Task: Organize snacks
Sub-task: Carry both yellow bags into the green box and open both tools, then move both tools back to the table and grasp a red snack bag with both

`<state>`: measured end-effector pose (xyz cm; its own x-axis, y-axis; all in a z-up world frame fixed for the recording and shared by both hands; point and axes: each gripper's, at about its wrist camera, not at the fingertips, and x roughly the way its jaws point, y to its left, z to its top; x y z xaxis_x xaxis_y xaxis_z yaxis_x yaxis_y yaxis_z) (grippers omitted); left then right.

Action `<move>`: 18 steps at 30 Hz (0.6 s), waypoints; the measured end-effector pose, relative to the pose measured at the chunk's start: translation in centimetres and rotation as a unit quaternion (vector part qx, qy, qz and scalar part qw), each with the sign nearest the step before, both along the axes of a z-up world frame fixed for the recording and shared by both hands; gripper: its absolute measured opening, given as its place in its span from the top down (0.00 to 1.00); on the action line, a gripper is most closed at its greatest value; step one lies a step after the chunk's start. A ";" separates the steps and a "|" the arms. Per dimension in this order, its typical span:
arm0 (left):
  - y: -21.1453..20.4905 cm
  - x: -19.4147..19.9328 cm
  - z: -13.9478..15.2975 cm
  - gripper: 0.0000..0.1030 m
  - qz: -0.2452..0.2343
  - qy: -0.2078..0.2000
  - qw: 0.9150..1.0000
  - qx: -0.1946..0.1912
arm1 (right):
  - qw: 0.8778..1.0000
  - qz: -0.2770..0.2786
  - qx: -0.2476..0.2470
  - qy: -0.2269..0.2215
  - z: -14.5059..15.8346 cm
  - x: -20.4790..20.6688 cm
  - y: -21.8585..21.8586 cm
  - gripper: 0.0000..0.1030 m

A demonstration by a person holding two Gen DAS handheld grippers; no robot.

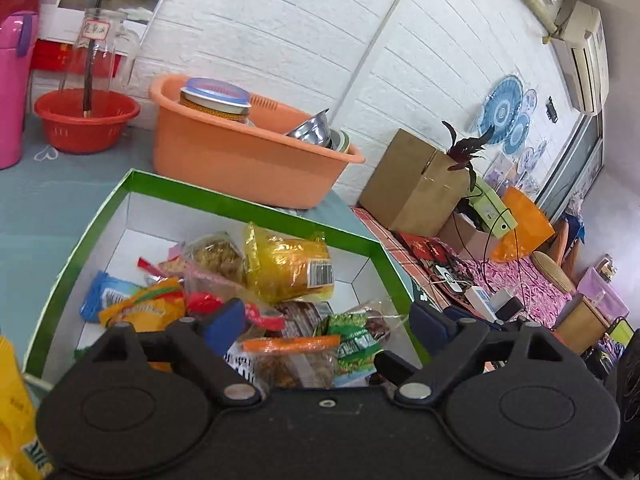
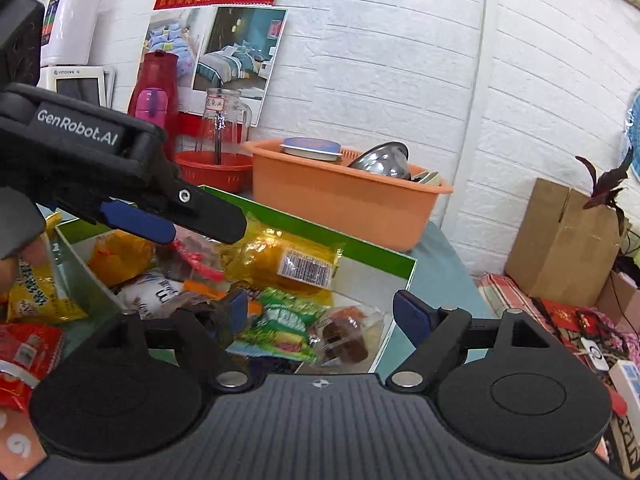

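A green box (image 1: 224,196) with white inner walls stands on the teal table, full of snack packets. Among them are a yellow packet with a barcode (image 1: 288,268), a green packet (image 1: 352,340) and a blue one (image 1: 100,296). My left gripper (image 1: 324,318) hangs over the box's near side, open, with nothing between its blue pads. My right gripper (image 2: 322,312) is open over the same box (image 2: 372,248), above the green packet (image 2: 284,324) and clear-wrapped brown sweets (image 2: 344,340). The left gripper's black finger (image 2: 212,220) reaches in from the left. Yellow (image 2: 36,296) and red (image 2: 28,348) packets lie outside the box.
Behind the box stands an orange basin (image 1: 240,160) holding a tin and a steel bowl. A red basket (image 1: 86,120) with a glass jar and a pink flask (image 1: 12,92) stand at the back left. A cardboard box (image 1: 416,184) and clutter lie beyond the table's right edge.
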<state>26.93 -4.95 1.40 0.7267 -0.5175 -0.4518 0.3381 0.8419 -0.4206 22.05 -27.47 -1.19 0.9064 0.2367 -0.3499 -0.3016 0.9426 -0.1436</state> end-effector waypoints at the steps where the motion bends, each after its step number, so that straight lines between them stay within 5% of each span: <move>1: 0.2 -0.5 0.1 0.00 0.001 0.000 1.000 0.000 | 1.000 -0.001 0.003 0.000 0.1 -0.4 0.1 0.00; 11: 3.4 -8.8 2.2 0.00 0.030 0.009 0.999 -0.010 | 0.996 0.031 0.079 -0.013 3.6 -7.0 1.0 0.00; 18: 8.5 -14.6 -0.3 0.00 0.086 0.025 0.996 -0.006 | 0.993 0.074 0.097 0.004 2.7 -11.3 3.0 0.00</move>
<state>12.31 3.56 1.14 0.7818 -0.3926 -0.4845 0.1667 0.8802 -0.4443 10.72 -24.47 1.56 0.8546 0.4296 -0.2917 -0.4383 0.8980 0.0383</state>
